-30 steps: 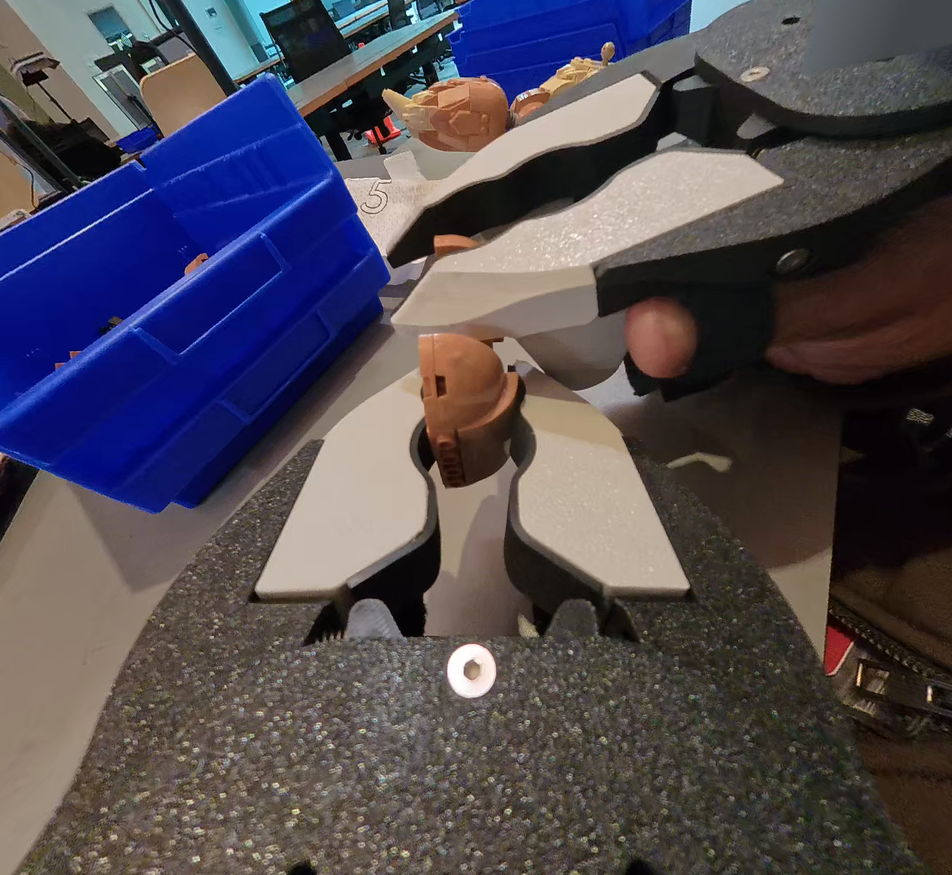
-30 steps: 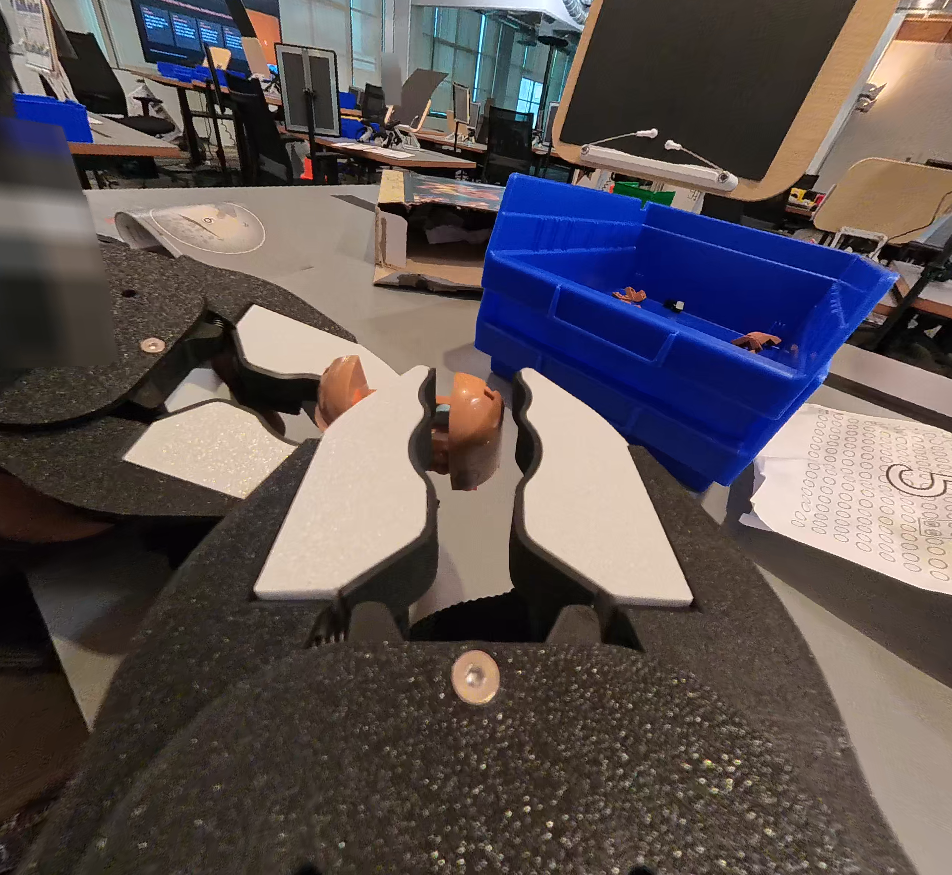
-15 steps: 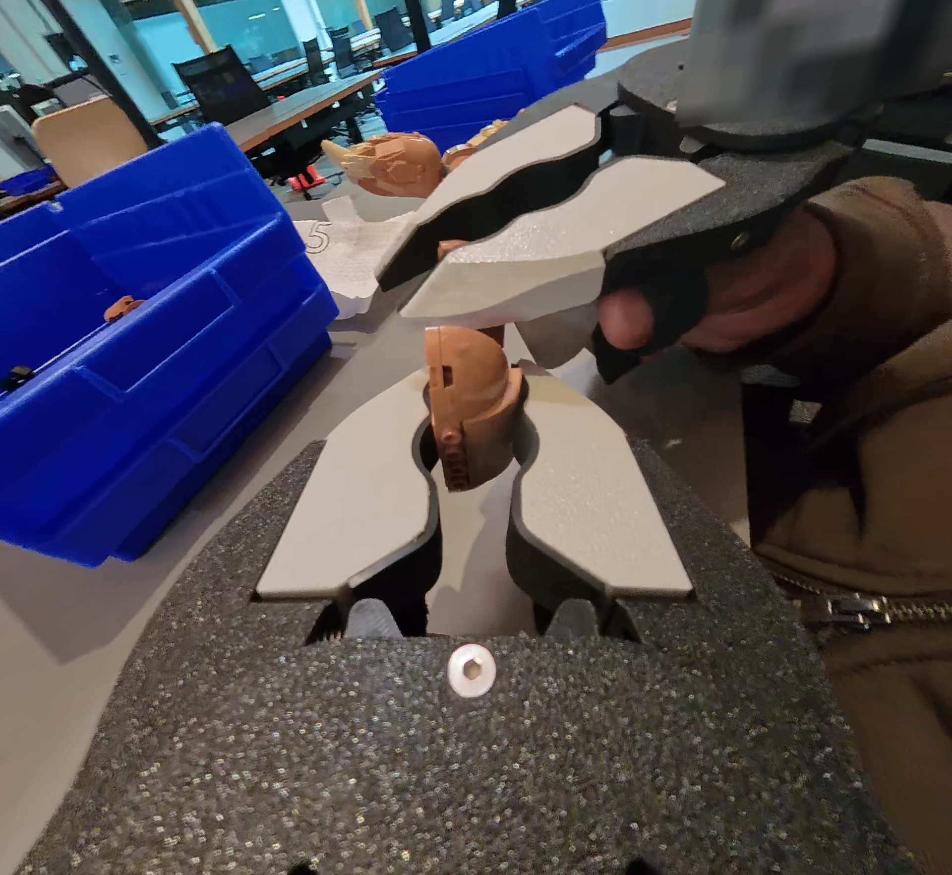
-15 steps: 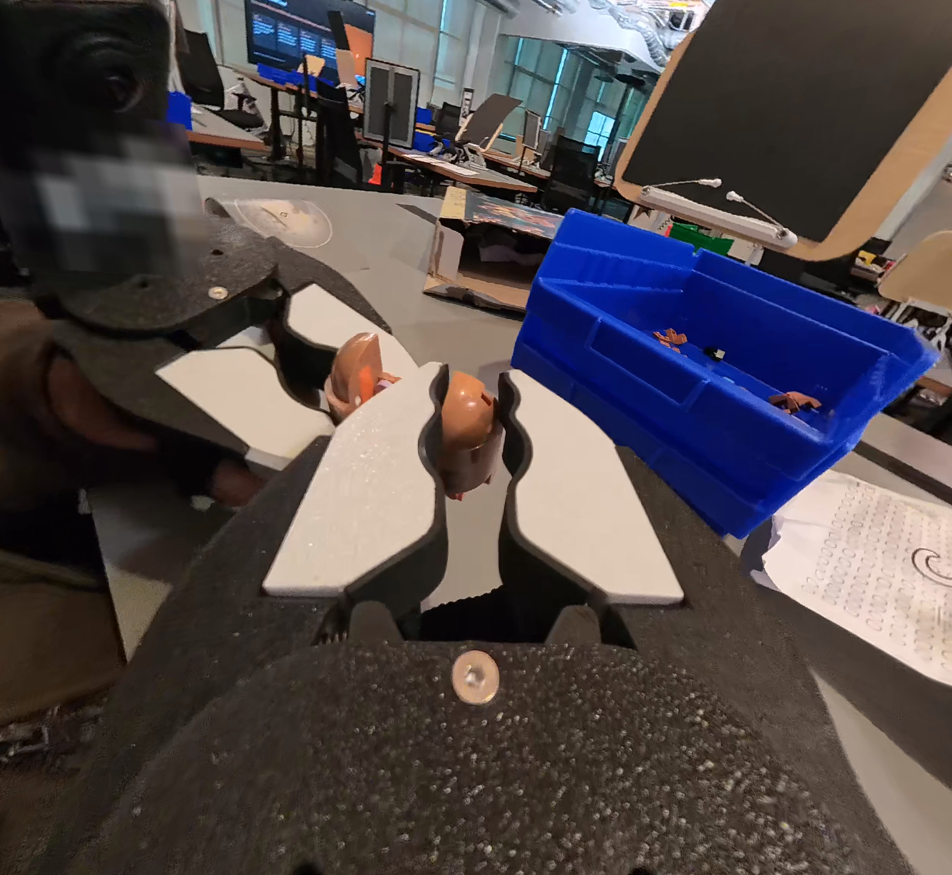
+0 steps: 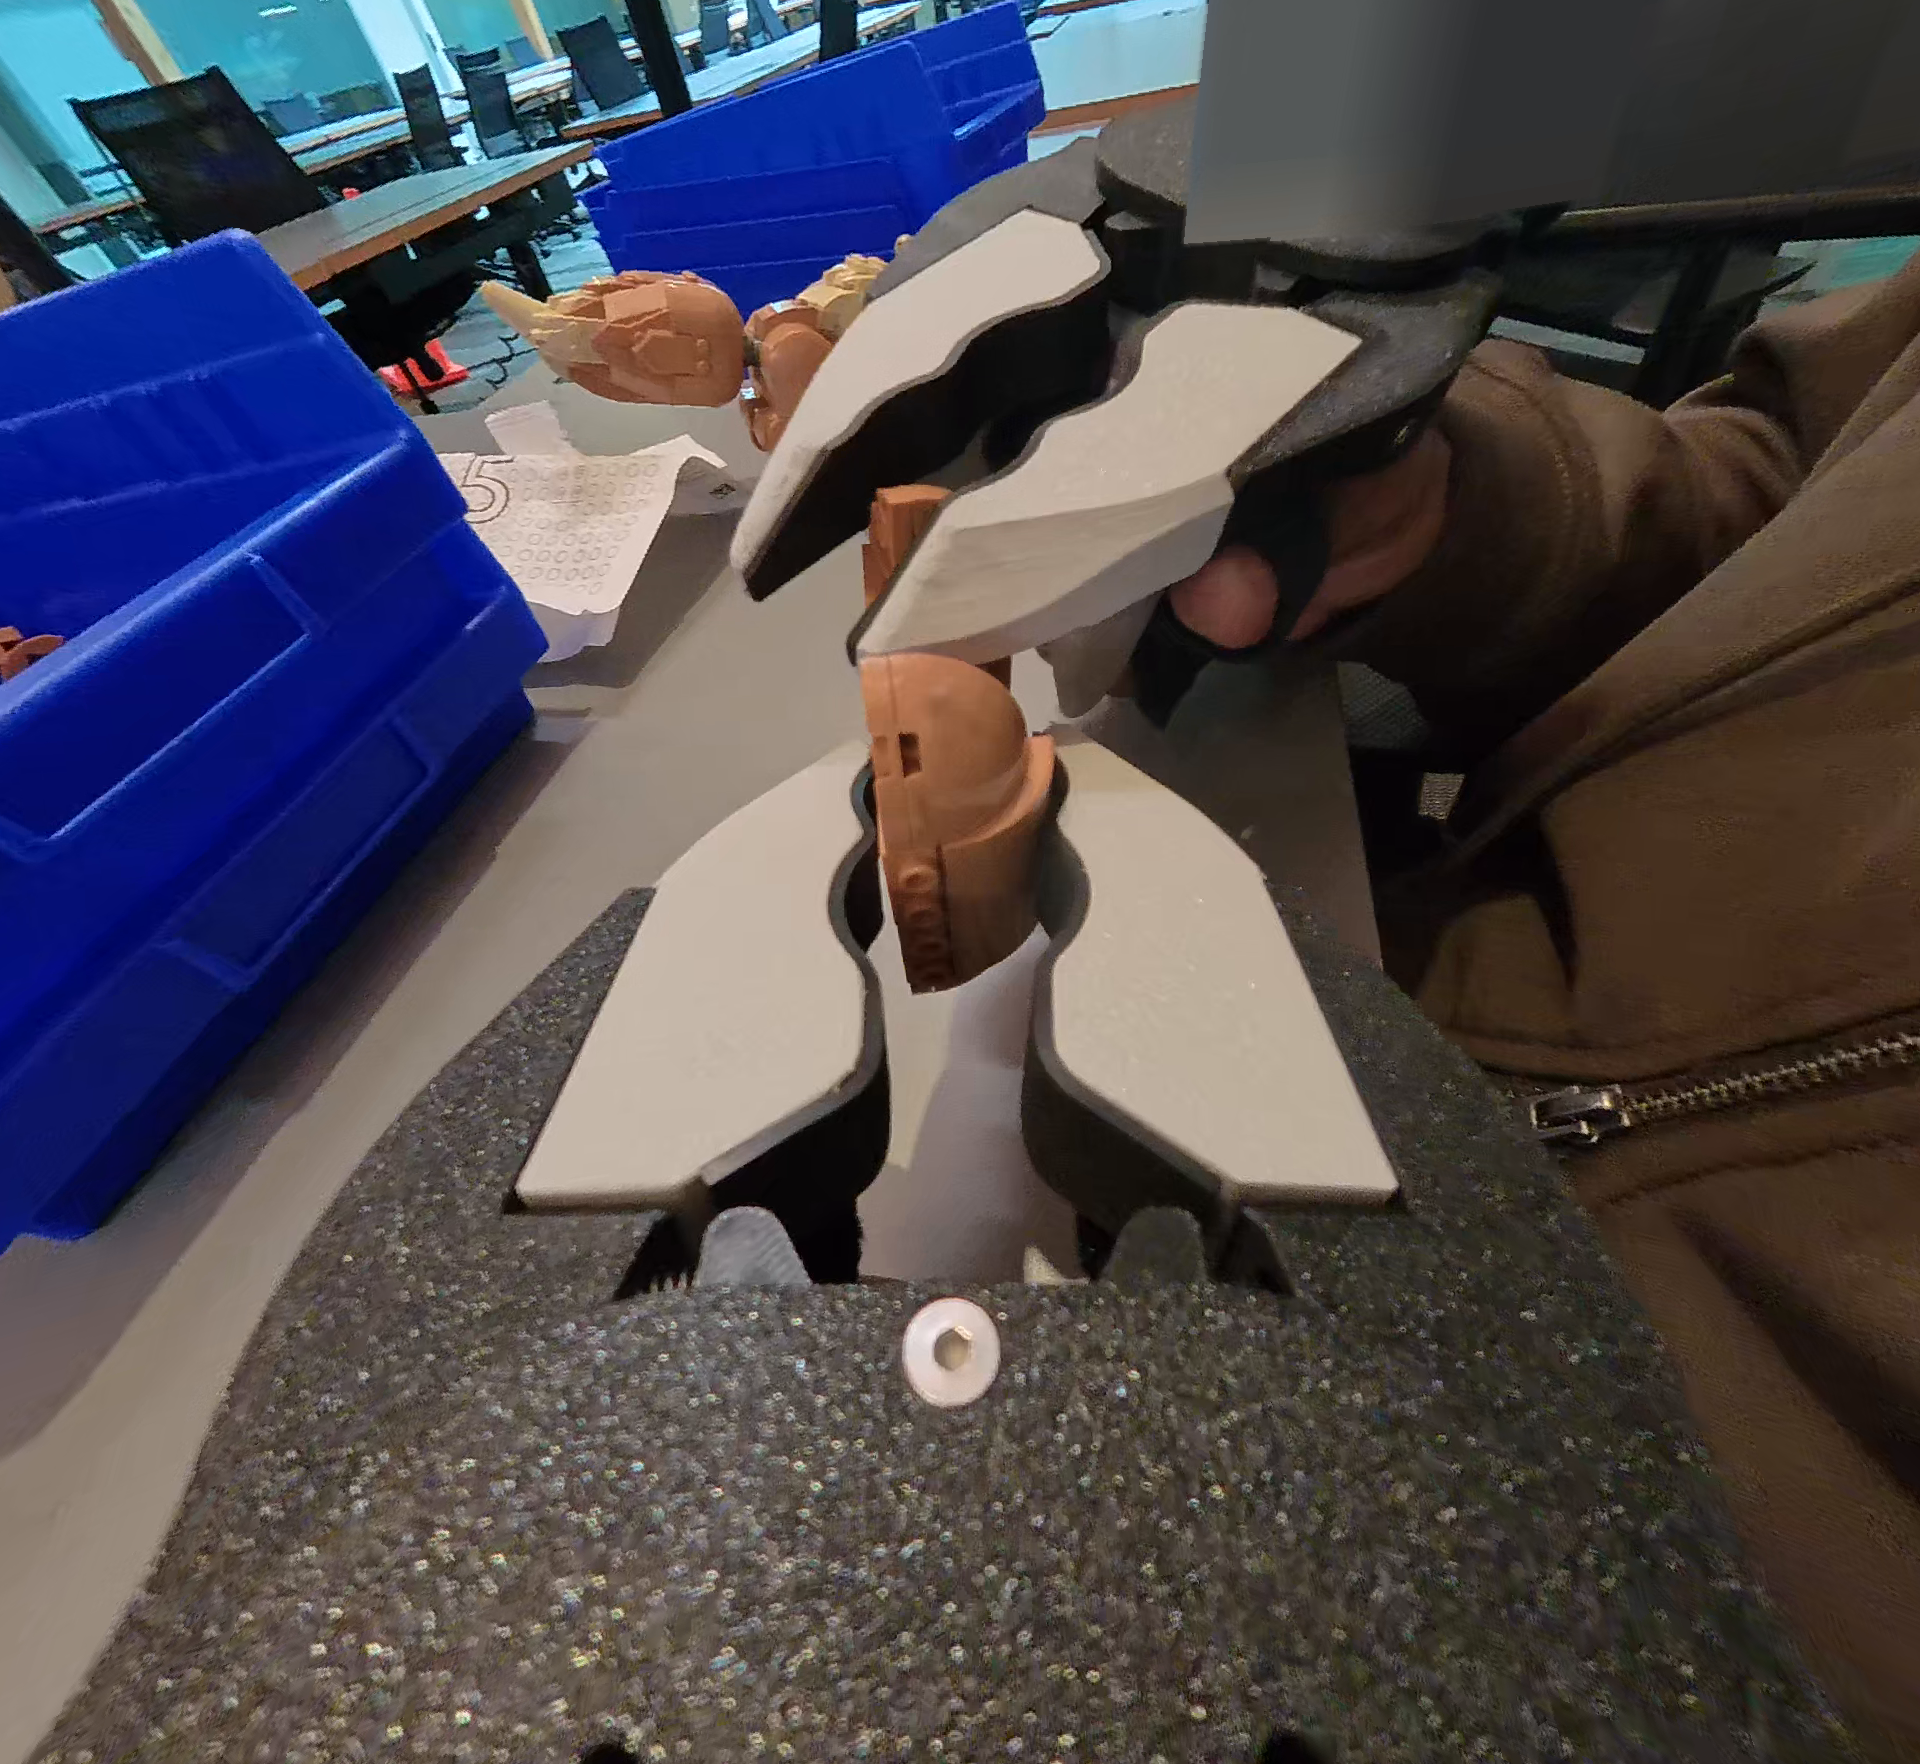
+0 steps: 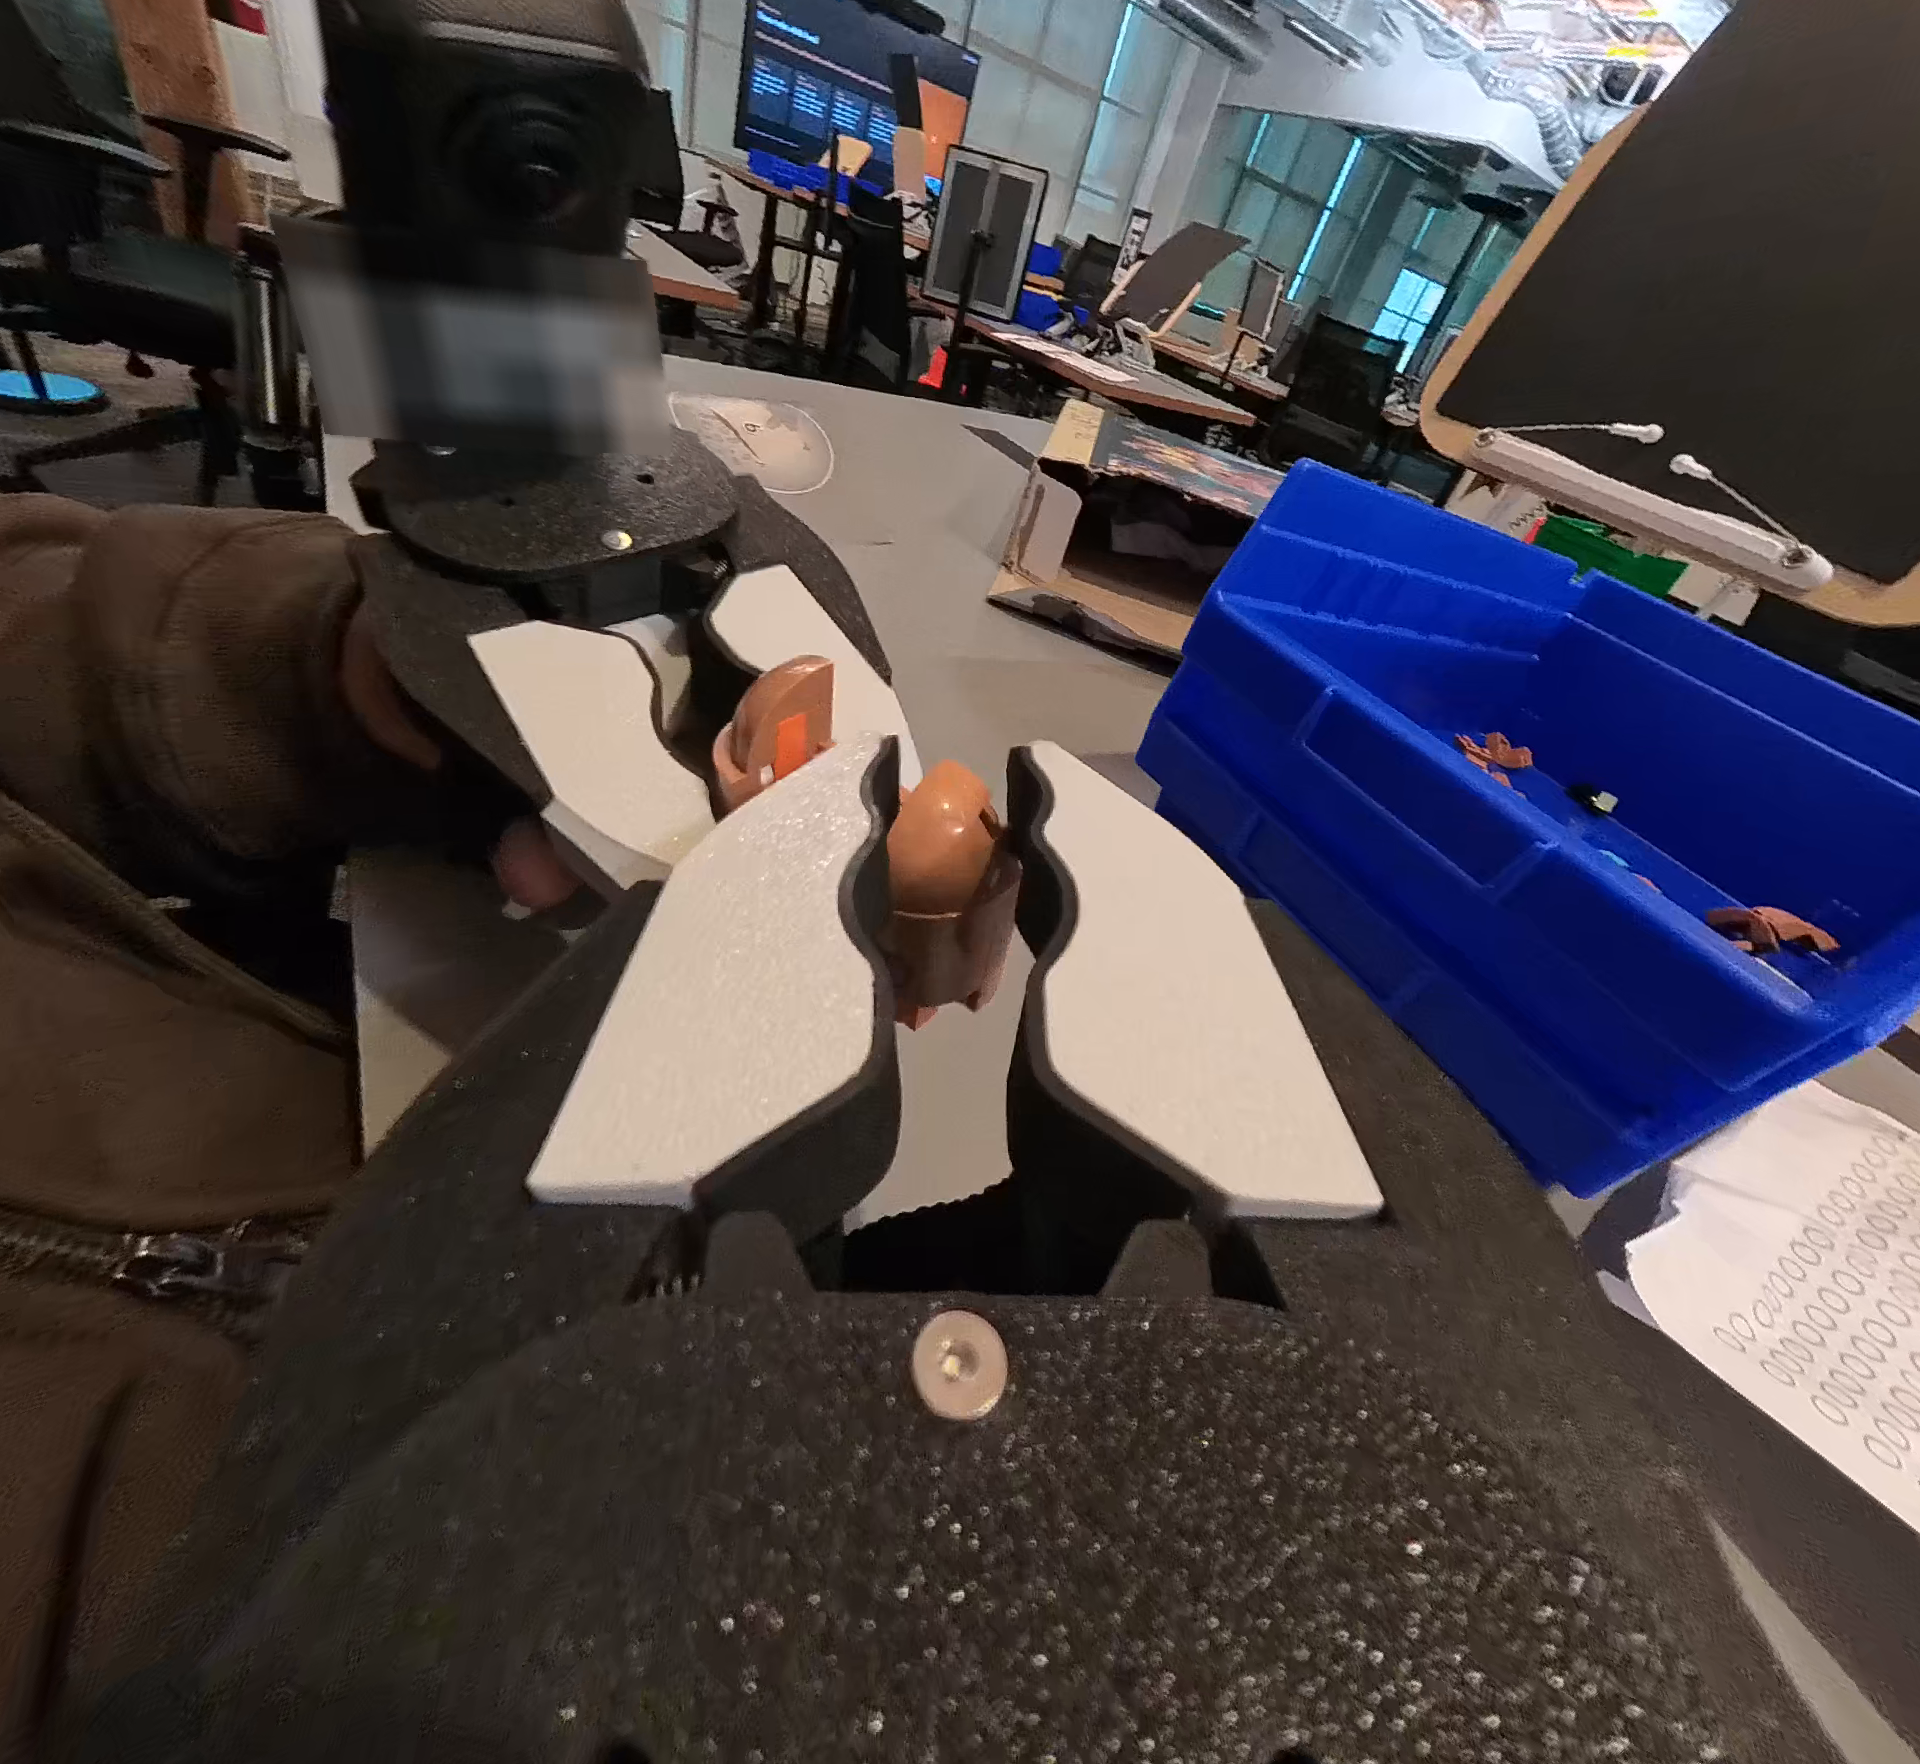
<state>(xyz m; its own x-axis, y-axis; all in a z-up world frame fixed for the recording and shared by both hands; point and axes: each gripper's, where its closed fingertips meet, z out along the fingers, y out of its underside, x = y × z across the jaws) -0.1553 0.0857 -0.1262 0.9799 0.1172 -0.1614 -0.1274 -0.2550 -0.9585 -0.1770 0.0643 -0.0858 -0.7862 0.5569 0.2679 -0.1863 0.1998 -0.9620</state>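
Note:
My left gripper (image 5: 961, 769) is shut on a rounded brown plastic part (image 5: 951, 841) and holds it upright above the grey table. My right gripper (image 5: 805, 602) reaches in from the right just above it, shut on a second brown part (image 5: 902, 525). In the right wrist view my right gripper (image 6: 951, 764) grips its glossy brown part (image 6: 940, 873). The left gripper (image 6: 753, 774) sits just left of and behind it with its part (image 6: 784, 717), which shows an orange patch. The two parts are close; I cannot tell if they touch.
A blue bin (image 5: 260, 675) stands to the left, holding small brown pieces (image 6: 1766, 930). A printed paper sheet (image 5: 571, 519) lies behind it, with a brown toy figure (image 5: 655, 343) and stacked blue bins (image 5: 810, 166) beyond. A cardboard box (image 6: 1122, 530) lies farther back. A brown jacket sleeve (image 5: 1662, 675) is close by. My hands' fingertips stand some 4 centimeters from each other.
Both grippers have risen and tilted, drawing nearer the person's body while keeping hold of their parts. The part in the right gripper has turned.

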